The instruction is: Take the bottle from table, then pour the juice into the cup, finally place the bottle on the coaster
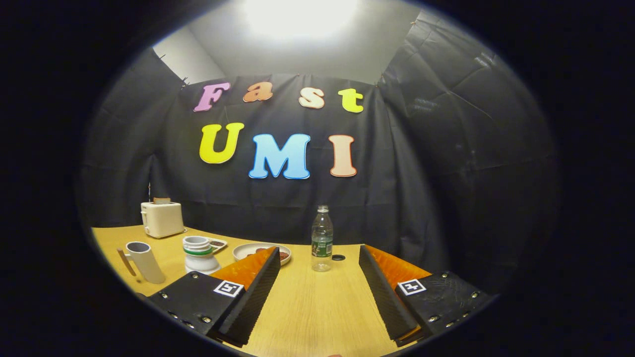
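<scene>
1. The gripper (317, 292) hovers low over the wooden table (312, 317) with its two fingers spread wide apart and nothing between them but bare tabletop.
2. The bottle (322, 239) stands upright on the table just ahead of the fingers, roughly on the line that runs through the gap between them, a little nearer the right finger's tip than the left. It is clear plastic with a band label around its middle; its cap appears to be off, and how much liquid it holds is hard to judge.
3. A small dark round thing (338, 257), which may be the bottle's cap or the coaster, lies flat on the table just beside the bottle's base, on its right.
4. The cup (144, 260), pale with a handle on its left side, stands well apart from the bottle, beyond and to the left of the left finger.
5. Between cup and bottle stands a white container with a green band (199, 255), and behind the left fingertip a shallow plate (248, 250) with something dark on it.
6. A small dish (217, 243) lies just behind the banded container.
7. A cream toaster (161, 218) sits at the far left of the table, near the black cloth wall (426, 198).
</scene>
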